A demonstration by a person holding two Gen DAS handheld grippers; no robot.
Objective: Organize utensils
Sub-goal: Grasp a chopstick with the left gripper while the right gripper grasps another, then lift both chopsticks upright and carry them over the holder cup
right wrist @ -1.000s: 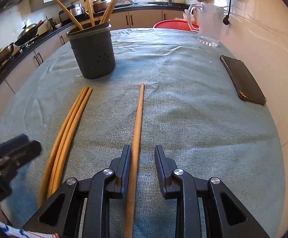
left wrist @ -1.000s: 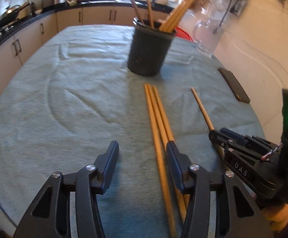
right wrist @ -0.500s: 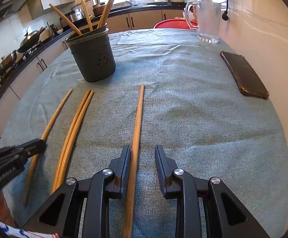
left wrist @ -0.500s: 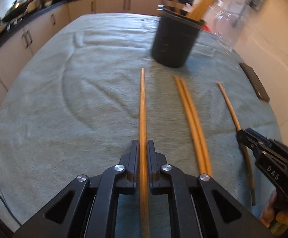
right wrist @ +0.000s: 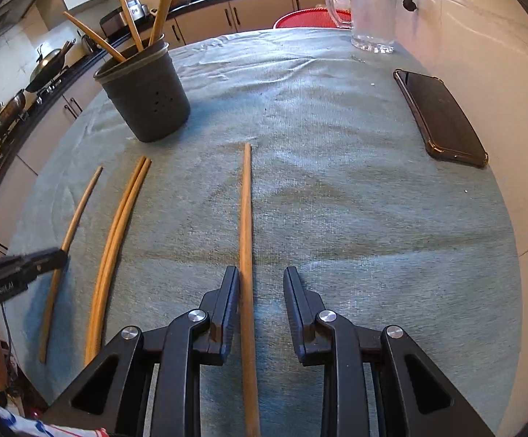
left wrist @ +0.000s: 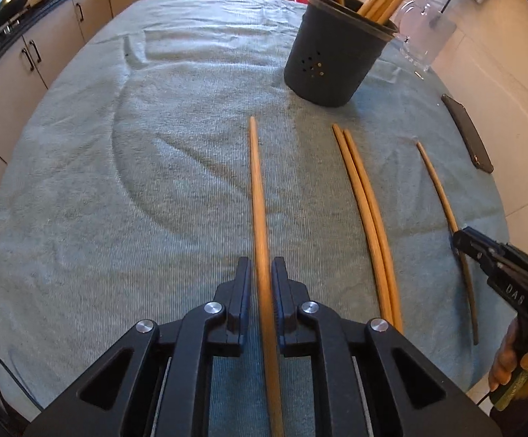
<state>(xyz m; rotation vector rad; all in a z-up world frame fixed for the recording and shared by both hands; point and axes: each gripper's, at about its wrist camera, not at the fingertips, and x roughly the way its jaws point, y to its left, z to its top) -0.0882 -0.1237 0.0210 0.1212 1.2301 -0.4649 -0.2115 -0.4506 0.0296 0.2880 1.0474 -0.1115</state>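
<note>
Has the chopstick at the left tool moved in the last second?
Yes. In the right wrist view the chopstick has slid left, off the pair of chopsticks lying before the holder.

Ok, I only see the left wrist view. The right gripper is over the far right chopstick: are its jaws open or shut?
Observer: Open. In the right wrist view the right gripper straddles the right chopstick, which lies close by its left finger, with a wide gap to the other.
Operator: And my own chopstick runs out of frame. Where along it am I?
Observer: Seen from the side, the left gripper sits near the middle of the left chopstick; a long stretch trails behind it toward the table edge.
</note>
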